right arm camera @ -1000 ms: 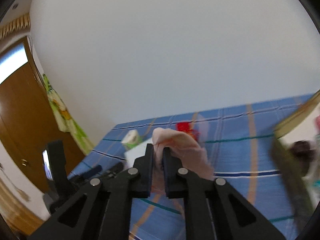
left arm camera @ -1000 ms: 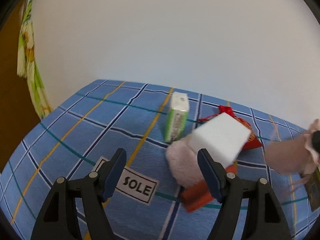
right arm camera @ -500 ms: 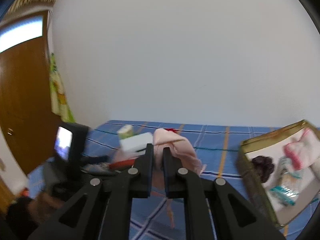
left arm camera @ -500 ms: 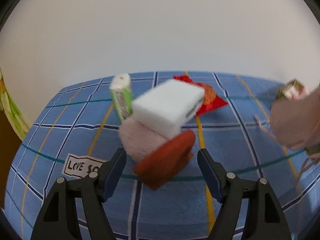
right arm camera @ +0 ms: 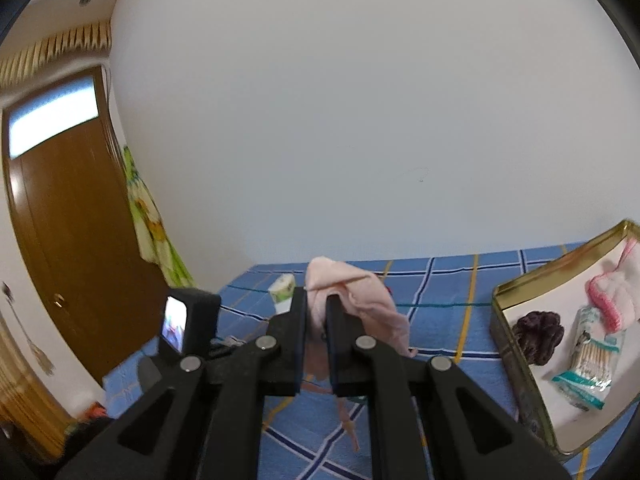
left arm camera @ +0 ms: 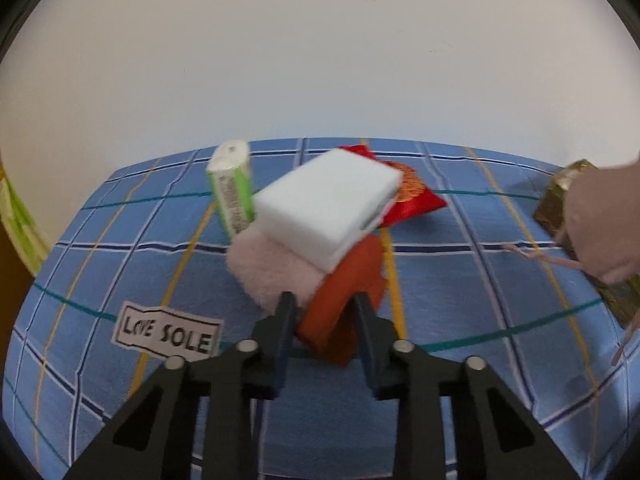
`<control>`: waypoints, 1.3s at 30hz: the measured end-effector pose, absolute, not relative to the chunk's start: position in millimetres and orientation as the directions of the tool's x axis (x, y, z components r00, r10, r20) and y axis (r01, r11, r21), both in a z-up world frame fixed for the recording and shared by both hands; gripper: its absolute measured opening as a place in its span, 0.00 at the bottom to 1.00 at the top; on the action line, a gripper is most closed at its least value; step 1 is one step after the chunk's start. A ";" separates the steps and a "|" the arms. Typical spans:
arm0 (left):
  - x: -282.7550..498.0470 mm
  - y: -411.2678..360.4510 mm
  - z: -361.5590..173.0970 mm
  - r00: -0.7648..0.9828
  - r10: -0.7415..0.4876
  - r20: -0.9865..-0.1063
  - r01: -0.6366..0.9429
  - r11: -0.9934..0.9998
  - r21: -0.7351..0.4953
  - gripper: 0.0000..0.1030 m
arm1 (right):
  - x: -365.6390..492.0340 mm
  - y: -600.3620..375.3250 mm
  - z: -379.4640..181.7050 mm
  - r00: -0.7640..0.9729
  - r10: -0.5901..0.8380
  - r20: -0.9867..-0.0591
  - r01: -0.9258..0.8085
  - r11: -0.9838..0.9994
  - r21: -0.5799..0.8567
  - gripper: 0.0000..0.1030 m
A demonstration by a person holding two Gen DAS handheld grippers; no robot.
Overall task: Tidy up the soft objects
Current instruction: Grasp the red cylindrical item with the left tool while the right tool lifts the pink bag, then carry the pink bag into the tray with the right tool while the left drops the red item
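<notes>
Here, under both of my tools, the blue plaid cloth (left arm camera: 132, 264) covers the whole work surface, with a "LOVE SOLE" label (left arm camera: 167, 332) sewn on just ahead-left of my left gripper (left arm camera: 323, 312).

Off to the right of my right gripper (right arm camera: 316, 312) sits the gold tin (right arm camera: 516, 356), open, holding a pink and white knitted piece (right arm camera: 612, 300), a packet of cotton swabs (right arm camera: 588, 364) and a dark scrunchie (right arm camera: 540, 334) on its white floor.

Straight ahead of my left tool is a small pile: a white sponge block (left arm camera: 328, 212) lies tilted on top of a fluffy pink puff (left arm camera: 272, 272) and an orange-red piece (left arm camera: 344, 300). My left fingers are partly closed around the near end of that orange-red piece; I cannot tell from this blurred view whether the pads press it firmly. Behind the pile, to the left, a green tissue pack (left arm camera: 232, 192) stands on end, and to the right a red embroidered pouch (left arm camera: 408, 200) lies flat.

My right gripper is pinched tight on the pale pink cloth (right arm camera: 352, 292), which bunches above the fingertips and hangs down beyond them, clear of the tin. The same cloth shows at the far right edge of the left view, trailing thin strings.
</notes>
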State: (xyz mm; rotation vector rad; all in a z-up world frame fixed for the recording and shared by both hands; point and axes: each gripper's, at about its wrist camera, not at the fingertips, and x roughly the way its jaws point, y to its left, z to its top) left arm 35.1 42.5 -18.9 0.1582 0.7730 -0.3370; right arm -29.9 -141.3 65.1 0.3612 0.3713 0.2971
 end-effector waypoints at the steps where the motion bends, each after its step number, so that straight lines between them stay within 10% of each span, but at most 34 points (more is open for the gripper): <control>1: 34.0 43.4 -17.2 0.657 -0.267 -0.705 0.369 0.929 -0.008 0.23 | -30.6 -146.8 65.9 0.888 0.359 -0.287 -0.222 0.881 0.417 0.09; 19: 8.1 64.4 15.8 0.665 -0.466 -0.584 0.454 0.873 -0.180 0.17 | -45.6 -176.2 81.3 0.920 0.327 -0.217 -0.207 0.874 0.440 0.09; 39: 27.0 37.8 -27.1 0.558 -0.339 -0.757 0.450 0.890 -0.067 0.17 | -40.1 -178.9 78.1 0.913 0.326 -0.246 -0.196 0.878 0.437 0.09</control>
